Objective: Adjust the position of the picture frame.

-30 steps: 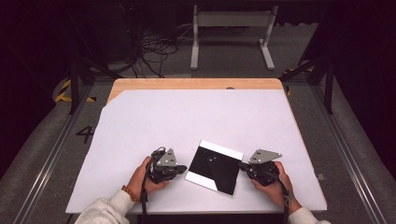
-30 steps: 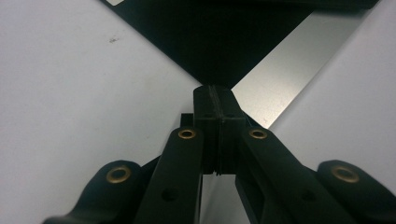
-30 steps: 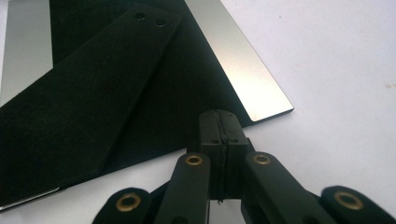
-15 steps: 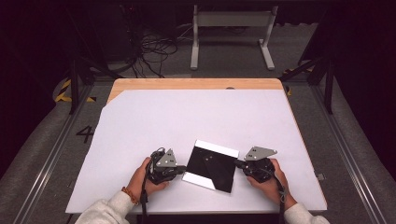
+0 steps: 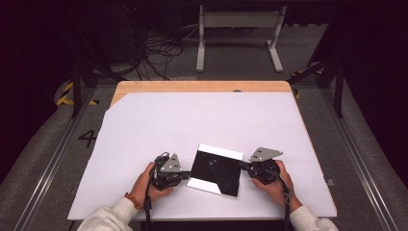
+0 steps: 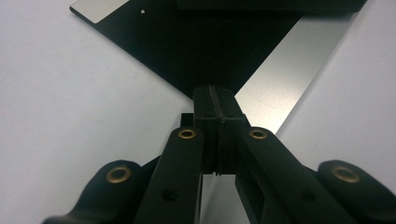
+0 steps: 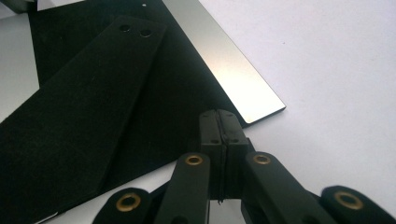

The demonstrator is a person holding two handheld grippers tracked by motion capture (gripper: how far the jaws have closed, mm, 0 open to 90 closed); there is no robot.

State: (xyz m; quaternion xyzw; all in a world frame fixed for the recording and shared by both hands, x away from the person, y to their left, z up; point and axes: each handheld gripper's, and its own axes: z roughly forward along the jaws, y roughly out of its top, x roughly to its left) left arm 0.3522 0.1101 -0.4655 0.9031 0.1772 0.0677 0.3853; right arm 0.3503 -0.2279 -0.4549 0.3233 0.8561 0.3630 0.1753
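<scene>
A flat square plate, dark and glossy with bright silvery bands along two sides, lies near the front of the white table top. My left gripper is shut, its tip against the plate's left edge. In the left gripper view the shut jaws meet the plate with nothing between them. My right gripper is shut too and touches the plate's right edge. In the right gripper view its tip rests at the plate, where a dark band with two small holes shows.
The white sheet covers a wooden table whose bare edge shows at the back. Behind the table are cables on the floor and a white metal stand. A rail runs along the right side.
My right gripper has moved left against the plate and nudged it slightly left, towards the left gripper. The left gripper has stayed put.
</scene>
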